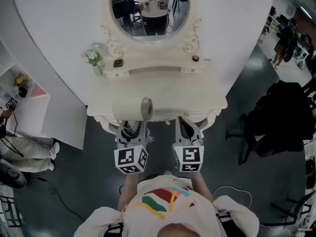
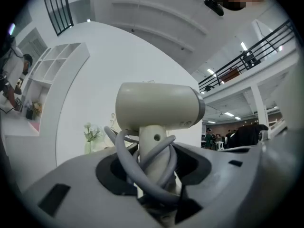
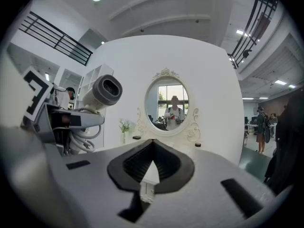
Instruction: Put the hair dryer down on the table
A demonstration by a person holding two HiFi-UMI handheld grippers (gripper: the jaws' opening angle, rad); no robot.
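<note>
A cream hair dryer with a grey nozzle stands upright over the front edge of the white dressing table. My left gripper is shut on its handle, and the grey cord is wound round the handle between the jaws. The left gripper view shows the dryer's body lying crosswise above the jaws of my left gripper. My right gripper hangs beside it, level, jaws together and holding nothing. Seen from the right gripper, the hair dryer is up at the left.
An oval mirror rises at the back of the table. A vase of flowers, a small dark box and a small round jar sit on the raised shelf. A black chair stands at the right, white shelving at the left.
</note>
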